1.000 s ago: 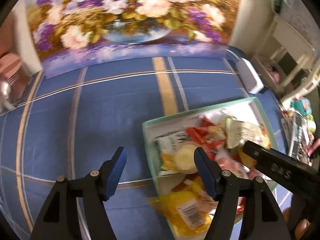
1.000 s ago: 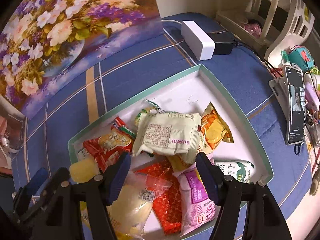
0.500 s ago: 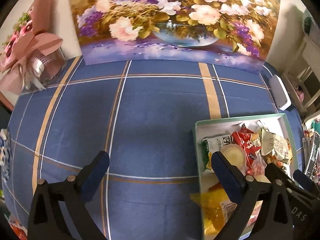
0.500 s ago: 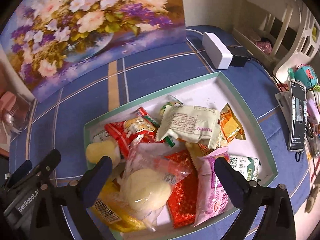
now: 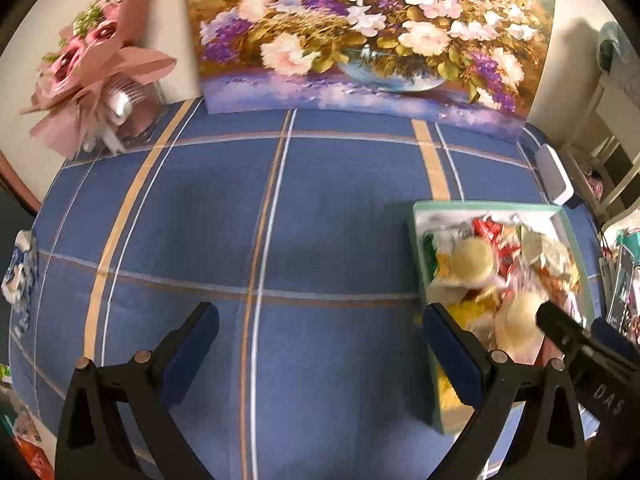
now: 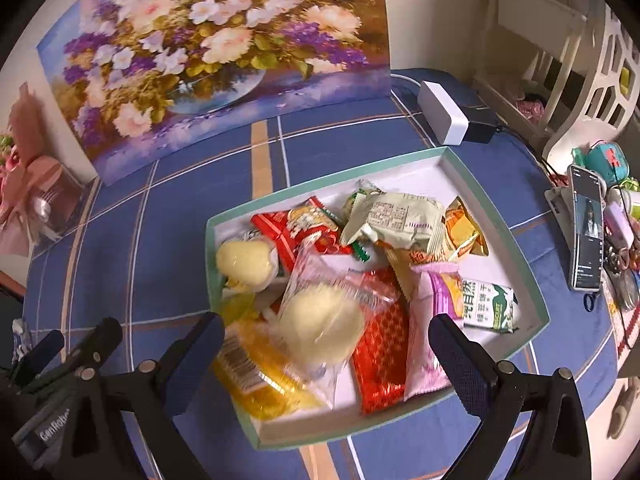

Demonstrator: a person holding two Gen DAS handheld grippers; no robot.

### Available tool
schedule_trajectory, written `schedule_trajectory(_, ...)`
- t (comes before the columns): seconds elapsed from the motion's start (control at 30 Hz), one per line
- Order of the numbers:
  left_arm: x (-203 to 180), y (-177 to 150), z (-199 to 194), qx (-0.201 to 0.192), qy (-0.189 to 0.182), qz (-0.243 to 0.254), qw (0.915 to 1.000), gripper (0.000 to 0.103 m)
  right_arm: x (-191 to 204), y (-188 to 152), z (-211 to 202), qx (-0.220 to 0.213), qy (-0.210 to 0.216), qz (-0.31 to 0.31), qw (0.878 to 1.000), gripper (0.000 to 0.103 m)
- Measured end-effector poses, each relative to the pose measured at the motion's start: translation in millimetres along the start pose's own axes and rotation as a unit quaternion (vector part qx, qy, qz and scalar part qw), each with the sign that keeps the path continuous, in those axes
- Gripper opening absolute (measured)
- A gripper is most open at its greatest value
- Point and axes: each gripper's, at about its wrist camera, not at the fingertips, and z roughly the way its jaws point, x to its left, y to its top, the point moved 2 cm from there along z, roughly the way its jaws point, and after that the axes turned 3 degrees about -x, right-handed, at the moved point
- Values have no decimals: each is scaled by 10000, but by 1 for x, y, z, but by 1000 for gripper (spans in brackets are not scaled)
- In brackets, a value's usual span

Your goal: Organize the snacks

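A shallow white tray with a green rim (image 6: 476, 176) sits on the blue plaid cloth and holds several snack packets: a clear-wrapped pale bun (image 6: 320, 324), a red packet (image 6: 380, 344), a pink packet (image 6: 428, 336), a pale green packet (image 6: 396, 216), a yellow packet (image 6: 256, 376). My right gripper (image 6: 326, 344) is open and empty, above the tray's near side. My left gripper (image 5: 320, 344) is open and empty over bare cloth left of the tray (image 5: 484, 206).
A flower painting (image 5: 372, 36) stands along the back. A pink bouquet (image 5: 92, 76) is at back left. A white box (image 6: 442, 118) and black adapter lie behind the tray. A phone on a stand (image 6: 586, 232) and clutter are at right.
Both grippers opened wide and drew back and up from the tray. The left one swung left over bare cloth. The snacks stay in the tray.
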Motion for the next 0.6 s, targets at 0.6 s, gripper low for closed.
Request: schedule_trajectory(0.6, 41, -39, -27, -47, 443, -221, 9988, 101, 11, -51, -30, -2, -37, -246, 9997, 103)
